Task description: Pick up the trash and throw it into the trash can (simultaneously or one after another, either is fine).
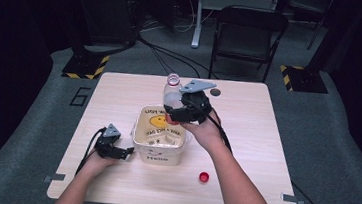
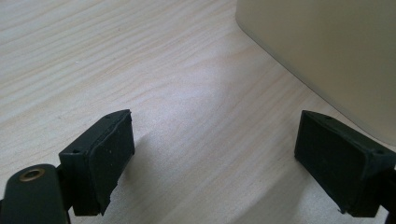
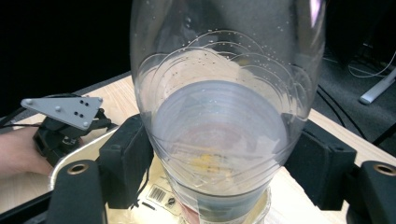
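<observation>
The clear plastic bottle (image 1: 171, 93) is held over the far rim of the square cream tub (image 1: 141, 137), which serves as the landmark here. Its long axis runs roughly upright with a slight tilt, the open neck with its pink ring pointing up and away from the person and its base toward the tub's opening. The right gripper (image 1: 184, 113) is clamped on the bottle's lower body; in the right gripper view the two black jaws press against either side of the bottle (image 3: 224, 116), with the tub's inside and a barcode label visible below. The right forearm reaches in from the near edge, passing along the tub's right side, wrist bent inward. The left gripper (image 1: 123, 151) rests low on the table (image 1: 246, 138) just beside the tub's left wall, its jaws standing wide apart with bare wood between them. A red cap (image 1: 204, 176) lies on the table near the tub's right front corner.
</observation>
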